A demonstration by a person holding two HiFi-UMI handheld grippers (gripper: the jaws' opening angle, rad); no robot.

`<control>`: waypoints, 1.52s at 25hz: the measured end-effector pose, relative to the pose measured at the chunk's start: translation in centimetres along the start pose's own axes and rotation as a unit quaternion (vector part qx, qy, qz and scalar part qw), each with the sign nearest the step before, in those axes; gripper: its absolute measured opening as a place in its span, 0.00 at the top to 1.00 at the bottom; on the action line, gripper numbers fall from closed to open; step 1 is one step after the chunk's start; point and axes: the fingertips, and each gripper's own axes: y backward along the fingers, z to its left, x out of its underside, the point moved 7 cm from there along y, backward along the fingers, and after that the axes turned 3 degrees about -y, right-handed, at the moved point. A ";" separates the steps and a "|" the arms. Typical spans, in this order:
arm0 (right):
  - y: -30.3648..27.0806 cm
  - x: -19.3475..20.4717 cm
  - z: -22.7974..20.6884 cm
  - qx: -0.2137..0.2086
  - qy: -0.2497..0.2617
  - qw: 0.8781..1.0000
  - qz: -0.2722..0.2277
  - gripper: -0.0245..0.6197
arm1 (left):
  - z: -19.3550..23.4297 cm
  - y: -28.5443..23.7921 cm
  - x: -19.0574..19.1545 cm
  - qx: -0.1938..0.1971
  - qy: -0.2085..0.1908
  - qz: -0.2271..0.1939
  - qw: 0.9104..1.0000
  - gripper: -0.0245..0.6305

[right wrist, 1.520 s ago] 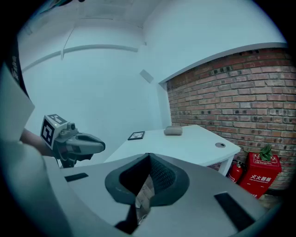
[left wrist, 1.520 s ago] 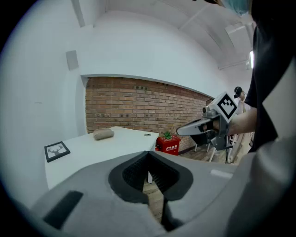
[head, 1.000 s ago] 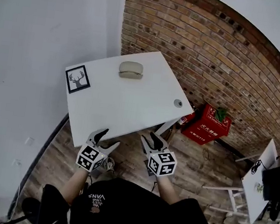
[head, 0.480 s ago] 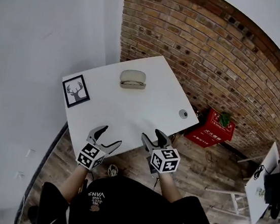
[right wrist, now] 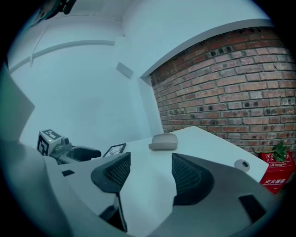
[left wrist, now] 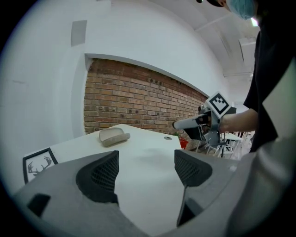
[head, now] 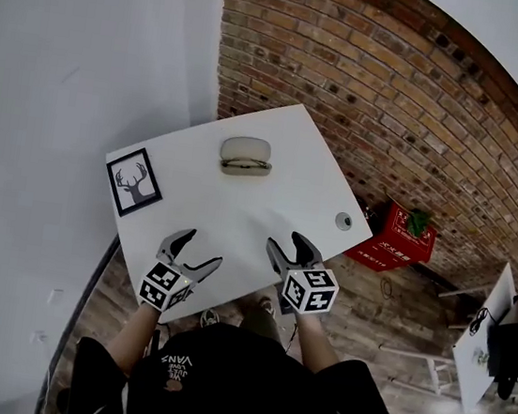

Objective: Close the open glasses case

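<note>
The beige glasses case (head: 245,155) lies at the far side of the white table (head: 239,218), its lid slightly raised with a dark gap along the front. It also shows in the left gripper view as a case (left wrist: 114,135) far ahead, and in the right gripper view as a case (right wrist: 163,141). My left gripper (head: 201,249) hangs over the table's near edge, open and empty. My right gripper (head: 285,243) is beside it, open and empty too. Both point at the case from well short of it. Bare tabletop shows between the jaws of the left gripper (left wrist: 145,159) and the right gripper (right wrist: 150,162).
A framed deer picture (head: 134,183) lies at the table's left edge. A small round cap (head: 343,221) sits near the right corner. The brick wall (head: 395,106) is behind, a red box (head: 397,237) on the floor at the right, and a white wall at the left.
Both grippers have moved forward from the table's near edge to over the tabletop, and their jaws have spread wider. The case has not moved.
</note>
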 end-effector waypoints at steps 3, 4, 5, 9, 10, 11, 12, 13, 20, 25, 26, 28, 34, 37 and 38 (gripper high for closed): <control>-1.8 -1.1 -1.4 -0.009 0.001 1.000 -0.002 0.56 | 0.9 -1.4 -0.1 -0.006 0.004 0.003 1.000 0.39; -2.6 -1.6 -2.0 -0.013 0.003 1.000 -0.001 0.56 | 1.3 -1.9 -0.3 -0.011 0.007 0.003 1.000 0.39; -3.3 -2.0 -2.6 -0.018 0.005 1.000 0.001 0.56 | 1.6 -2.4 -0.5 -0.017 0.009 0.002 1.000 0.39; -6.3 -3.9 -5.0 -0.043 0.013 0.999 0.016 0.56 | 2.7 -4.4 -1.7 -0.044 0.020 0.000 0.999 0.39; -7.1 -4.5 -5.6 -0.049 0.016 0.998 0.020 0.56 | 2.9 -5.0 -2.1 -0.049 0.021 0.000 0.999 0.39; -7.9 -5.0 -6.1 -0.056 0.018 0.998 0.024 0.56 | 3.3 -5.5 -2.4 -0.056 0.022 0.001 0.998 0.39; -8.7 -5.4 -6.7 -0.062 0.019 0.998 0.026 0.56 | 3.7 -5.9 -2.6 -0.064 0.023 0.001 0.998 0.39; -9.5 -5.9 -7.2 -0.068 0.021 0.997 0.029 0.56 | 4.2 -6.4 -2.9 -0.072 0.025 0.001 0.997 0.39; -14.5 -8.4 -10.4 -0.099 0.039 0.993 0.045 0.57 | 6.7 -10.4 -4.0 -0.105 0.014 0.009 0.994 0.39; -18.0 -9.5 -12.4 -0.116 0.049 0.990 0.061 0.58 | 8.5 -13.6 -4.2 -0.122 0.004 0.017 0.992 0.39; -18.7 -9.6 -12.7 -0.119 0.052 0.989 0.064 0.58 | 8.8 -14.2 -4.2 -0.125 0.001 0.020 0.992 0.39; -20.0 -9.9 -13.2 -0.126 0.059 0.988 0.070 0.59 | 9.5 -15.3 -4.2 -0.128 -0.007 0.028 0.991 0.39; -24.3 -10.4 -14.2 -0.142 0.069 0.984 0.086 0.60 | 11.4 -18.3 -4.1 -0.124 -0.037 0.055 0.990 0.39; -26.3 -10.4 -14.5 -0.149 0.064 0.982 0.094 0.60 | 11.9 -19.6 -3.7 -0.114 -0.052 0.075 0.989 0.39; -26.9 -10.4 -14.7 -0.150 0.061 0.982 0.096 0.60 | 12.0 -20.2 -3.5 -0.109 -0.059 0.084 0.989 0.39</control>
